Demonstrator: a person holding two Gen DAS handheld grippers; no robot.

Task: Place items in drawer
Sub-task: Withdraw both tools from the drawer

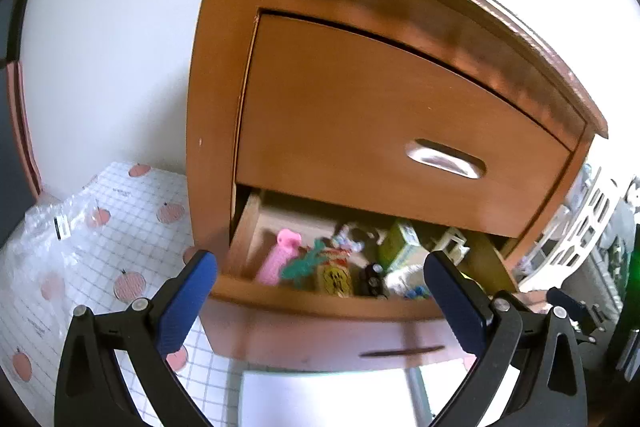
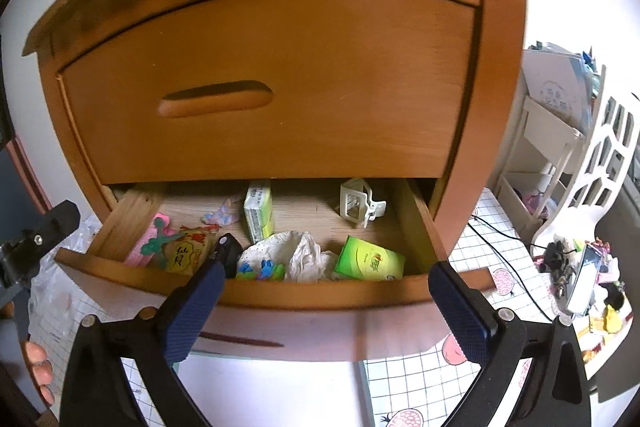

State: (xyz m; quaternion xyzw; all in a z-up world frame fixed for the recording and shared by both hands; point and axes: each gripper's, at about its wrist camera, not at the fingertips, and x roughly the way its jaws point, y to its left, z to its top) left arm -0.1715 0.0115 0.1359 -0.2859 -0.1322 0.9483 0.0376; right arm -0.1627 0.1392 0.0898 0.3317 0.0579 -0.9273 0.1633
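Full open drawer (image 2: 280, 293), 2 empty, spread tongs (image 2: 320, 273)

— What do your claws look like?
— My left gripper (image 1: 320, 267) has black, arched plastic arms, each with a triangular cut-out and round silver pins at the joints. Its fingers (image 1: 184, 303) are faced with dark blue, finely textured pads.
— And the other one?
— My right gripper (image 2: 324, 287) is the same: black frame, silver pins, blue knurled pads (image 2: 464, 311)
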